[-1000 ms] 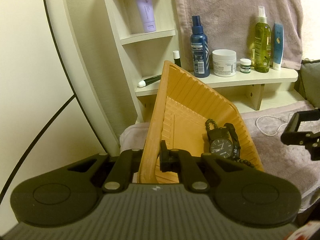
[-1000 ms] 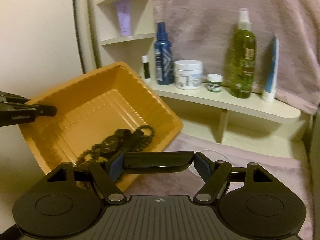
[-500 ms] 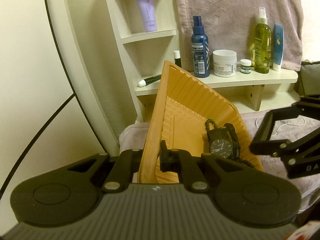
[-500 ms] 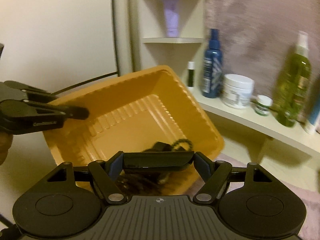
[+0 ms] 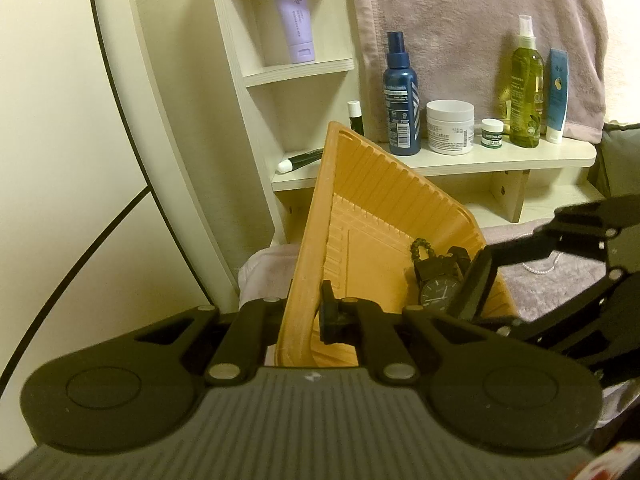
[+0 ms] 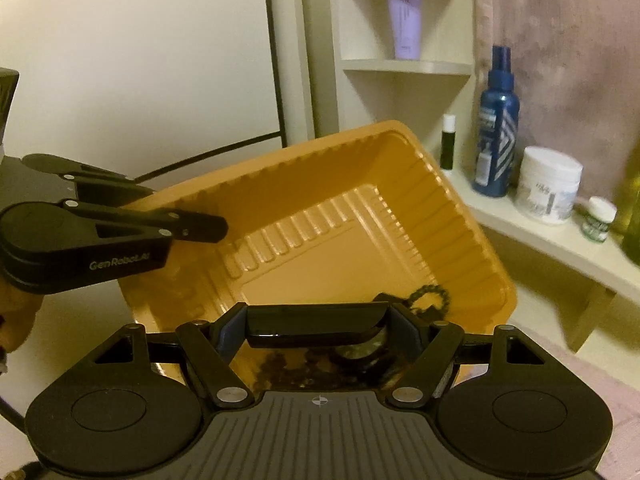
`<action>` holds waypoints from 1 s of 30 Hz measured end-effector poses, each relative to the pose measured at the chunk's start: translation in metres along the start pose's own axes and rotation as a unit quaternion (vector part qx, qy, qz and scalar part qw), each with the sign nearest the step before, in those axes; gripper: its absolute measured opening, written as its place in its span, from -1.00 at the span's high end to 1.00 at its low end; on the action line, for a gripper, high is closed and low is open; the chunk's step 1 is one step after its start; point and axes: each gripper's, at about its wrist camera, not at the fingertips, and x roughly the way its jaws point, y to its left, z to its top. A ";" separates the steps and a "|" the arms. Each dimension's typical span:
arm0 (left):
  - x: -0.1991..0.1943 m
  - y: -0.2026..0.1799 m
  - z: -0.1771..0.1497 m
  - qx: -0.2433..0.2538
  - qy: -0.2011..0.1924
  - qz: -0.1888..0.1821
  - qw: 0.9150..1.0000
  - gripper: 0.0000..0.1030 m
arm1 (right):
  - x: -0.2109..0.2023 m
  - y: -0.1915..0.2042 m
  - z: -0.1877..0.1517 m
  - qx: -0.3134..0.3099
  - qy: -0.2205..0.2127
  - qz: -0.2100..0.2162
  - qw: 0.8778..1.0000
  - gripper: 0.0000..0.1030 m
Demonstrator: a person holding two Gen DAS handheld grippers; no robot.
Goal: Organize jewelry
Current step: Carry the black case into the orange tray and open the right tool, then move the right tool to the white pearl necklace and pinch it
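1. The orange tray (image 5: 384,216) is held tilted, its rim pinched tight by the left gripper (image 5: 320,316).
2. A black watch (image 5: 438,294) and a bead bracelet (image 5: 420,246) are seen lying in the tray's low corner.
3. The right gripper (image 6: 316,326) is held wide open over the tray, with the watch just past its fingers and nothing gripped.

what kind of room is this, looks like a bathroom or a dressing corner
Probably a home vanity or dressing corner. A pale wooden shelf holds toiletries: a blue spray bottle, a white cream jar and a green spray bottle. A pinkish towel hangs behind them.
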 end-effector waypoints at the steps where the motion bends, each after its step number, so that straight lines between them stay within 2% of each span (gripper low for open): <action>1: 0.000 0.000 0.000 0.000 0.000 0.000 1.000 0.88 | 0.001 0.001 -0.001 0.002 0.000 0.002 1.000 -0.45; 6: 0.000 0.000 0.000 -0.002 0.001 -0.001 1.000 0.88 | 0.002 -0.003 -0.007 0.033 0.005 0.026 0.999 -0.49; 9: 0.001 0.001 0.000 -0.003 0.001 -0.001 1.000 0.88 | -0.003 -0.005 -0.009 0.028 -0.004 0.010 1.000 -0.55; 17: 0.001 0.001 0.000 -0.003 0.001 -0.001 1.000 0.88 | -0.031 -0.023 -0.028 0.046 -0.011 -0.064 0.997 -0.55; 23: 0.001 0.001 0.000 -0.003 0.001 -0.001 1.000 0.88 | -0.054 -0.054 -0.056 0.119 0.001 -0.131 0.984 -0.55; 30: 0.002 0.001 -0.001 -0.001 0.001 0.001 1.000 0.88 | -0.081 -0.078 -0.085 0.170 -0.006 -0.193 0.966 -0.55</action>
